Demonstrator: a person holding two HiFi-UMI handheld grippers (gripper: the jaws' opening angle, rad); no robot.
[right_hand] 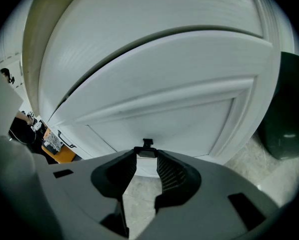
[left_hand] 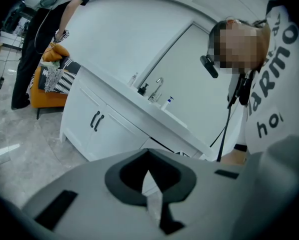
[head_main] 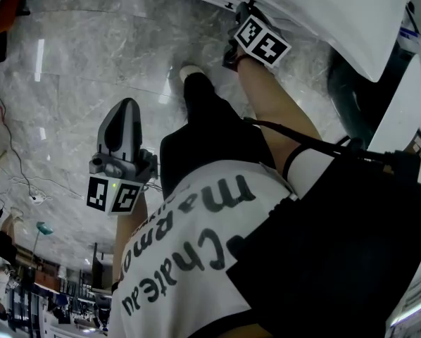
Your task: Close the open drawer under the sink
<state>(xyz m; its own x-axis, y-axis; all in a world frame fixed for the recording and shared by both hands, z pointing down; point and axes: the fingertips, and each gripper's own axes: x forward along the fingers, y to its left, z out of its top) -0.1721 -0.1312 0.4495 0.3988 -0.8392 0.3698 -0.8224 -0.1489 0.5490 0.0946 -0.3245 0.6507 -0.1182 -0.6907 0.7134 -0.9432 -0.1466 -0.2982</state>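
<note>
The white drawer front (right_hand: pixel 164 109) fills the right gripper view, with a dark gap along its upper edge where it stands out from the cabinet. A small black drawer handle (right_hand: pixel 147 144) sits at its lower middle. My right gripper (right_hand: pixel 147 154) has its two tips on either side of that handle, pads against it. In the head view the right gripper (head_main: pixel 240 11) reaches down to the white cabinet (head_main: pixel 323 13). My left gripper (head_main: pixel 128 105) hangs over the marble floor, well away from the drawer; its tips (left_hand: pixel 148 151) meet with nothing between them. The sink's faucet (left_hand: pixel 157 89) stands on the vanity top.
A dark green bin (right_hand: pixel 284 114) stands right of the drawer, close to the cabinet. Left of the sink are cabinet doors with black handles (left_hand: pixel 96 120). An orange chair (left_hand: pixel 44 91) and a standing person (left_hand: pixel 39 34) are further left. Cables (head_main: pixel 13 153) lie on the floor.
</note>
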